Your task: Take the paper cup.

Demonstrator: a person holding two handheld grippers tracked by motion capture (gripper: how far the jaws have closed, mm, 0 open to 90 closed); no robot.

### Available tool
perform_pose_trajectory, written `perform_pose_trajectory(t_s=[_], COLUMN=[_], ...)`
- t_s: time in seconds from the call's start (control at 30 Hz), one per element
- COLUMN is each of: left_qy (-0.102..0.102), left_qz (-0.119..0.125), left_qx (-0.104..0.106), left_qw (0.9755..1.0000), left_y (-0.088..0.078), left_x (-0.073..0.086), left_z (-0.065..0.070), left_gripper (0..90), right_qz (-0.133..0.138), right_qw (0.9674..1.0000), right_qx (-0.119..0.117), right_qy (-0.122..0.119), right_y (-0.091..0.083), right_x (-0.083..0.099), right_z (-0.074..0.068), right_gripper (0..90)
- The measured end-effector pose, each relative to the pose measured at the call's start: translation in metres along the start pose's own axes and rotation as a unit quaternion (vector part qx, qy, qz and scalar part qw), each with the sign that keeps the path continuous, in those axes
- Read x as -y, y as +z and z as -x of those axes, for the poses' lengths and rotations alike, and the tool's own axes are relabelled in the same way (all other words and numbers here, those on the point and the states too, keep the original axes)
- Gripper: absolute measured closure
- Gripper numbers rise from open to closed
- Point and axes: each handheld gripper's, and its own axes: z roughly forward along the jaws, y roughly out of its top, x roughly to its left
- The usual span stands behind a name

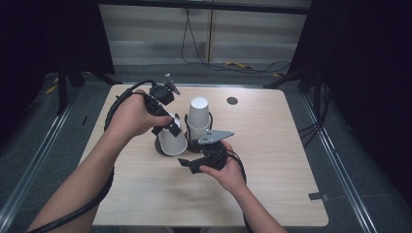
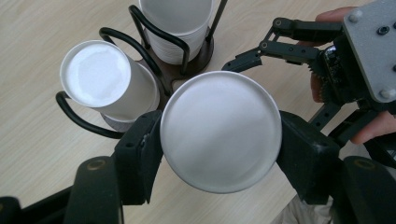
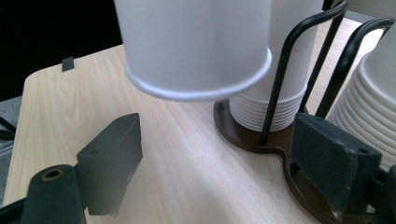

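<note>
left gripper (image 2: 219, 140) clamped on plain white paper cup (image 2: 220, 130); right gripper (image 3: 219, 163) jaws apart beside cup rack (image 3: 275, 140); no readable writing.

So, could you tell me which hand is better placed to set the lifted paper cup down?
Probably the left: the left gripper is clamped on the cup, while the right gripper is open, holding nothing.

Cup (image 3: 196, 46) top beyond upper edge
</note>
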Motion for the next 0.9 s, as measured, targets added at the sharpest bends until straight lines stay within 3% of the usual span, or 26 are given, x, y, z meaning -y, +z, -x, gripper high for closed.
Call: perform_pose_trajectory(t_s=[0.43,0.7,0.9], left_qy=[0.002,0.007,0.007], left_qz=[-0.006,-0.008,-0.004], left_qx=[0.022,0.025,0.043], left_qw=[0.9997,0.9996,0.9991], left_y=[0.019,0.023,0.026], left_x=[-0.001,-0.003,-0.006], left_z=[0.001,0.005,0.009], left_gripper=[35.4,35.3,35.3], right_qz=[0.007,0.006,0.007], right_qw=[1.0000,1.0000,1.0000], right_qx=[-0.002,-0.005,-0.005], right_qy=[0.000,0.000,0.001], right_y=[-0.001,0.001,0.003], right_x=[-0.001,-0.001,0.001], right_z=[0.000,-0.002,-0.002], right_gripper=[15.6,15.6,15.2])
